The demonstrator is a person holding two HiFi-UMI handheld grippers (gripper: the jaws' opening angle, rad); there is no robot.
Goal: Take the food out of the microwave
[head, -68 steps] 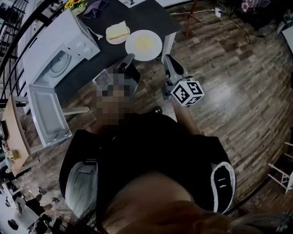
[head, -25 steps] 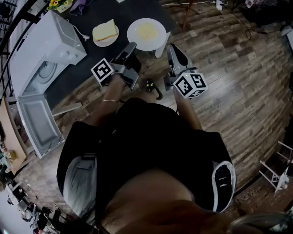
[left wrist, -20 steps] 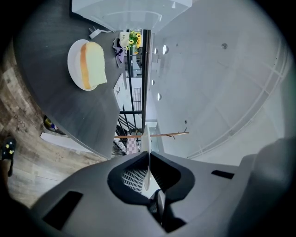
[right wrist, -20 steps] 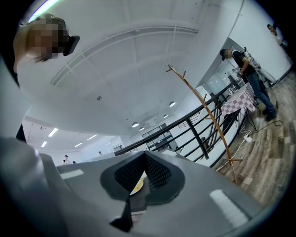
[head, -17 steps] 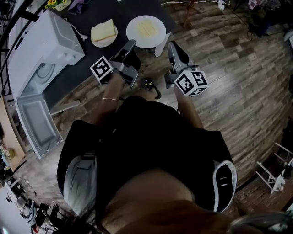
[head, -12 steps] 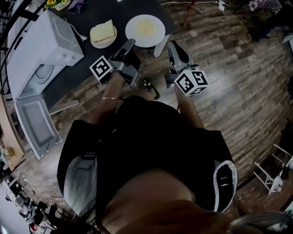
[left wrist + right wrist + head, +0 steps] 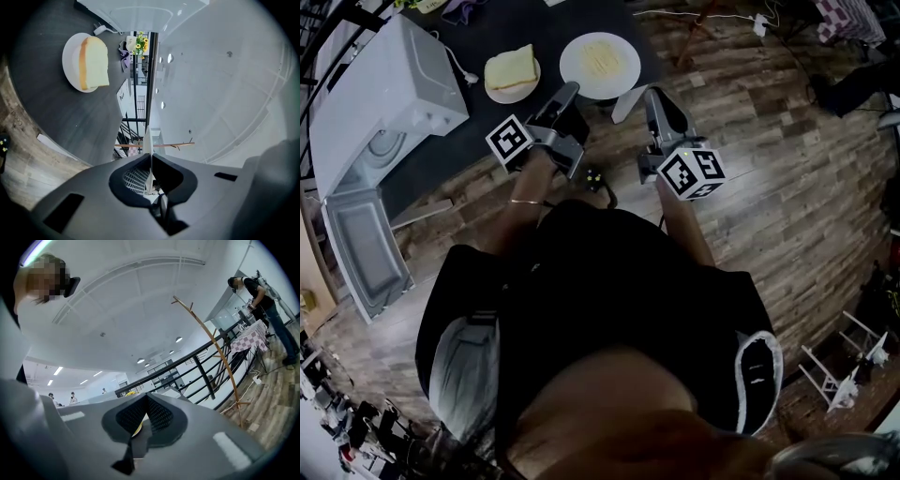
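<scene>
While the left gripper (image 7: 568, 92) and the right gripper (image 7: 652, 96) are pointing level over the near edge of the dark table (image 7: 534, 23) at the upper middle, both are keeping their jaws pressed together, empty. Two plates are lying on the table: a small plate (image 7: 70, 61) carrying one bread slice (image 7: 511, 66), and beside it a larger plate (image 7: 572, 67) carrying flat yellow food (image 7: 602, 58). One white microwave (image 7: 384, 84) is standing at the upper left, its door (image 7: 361, 248) hanging open.

Microwave (image 7: 384, 84) white. Worktop (image 7: 534, 23) black. Small plate (image 7: 526, 90) white, bread (image 7: 511, 66) pale yellow, brown crust. Big plate (image 7: 575, 82) white, food (image 7: 600, 58) yellow. Floor (image 7: 769, 169) brown wood planks. Left hand-held gripper (image 7: 569, 90) grey, cube (image 7: 510, 142) black-and-white squares. Right hand-held gripper (image 7: 652, 94) same.
</scene>
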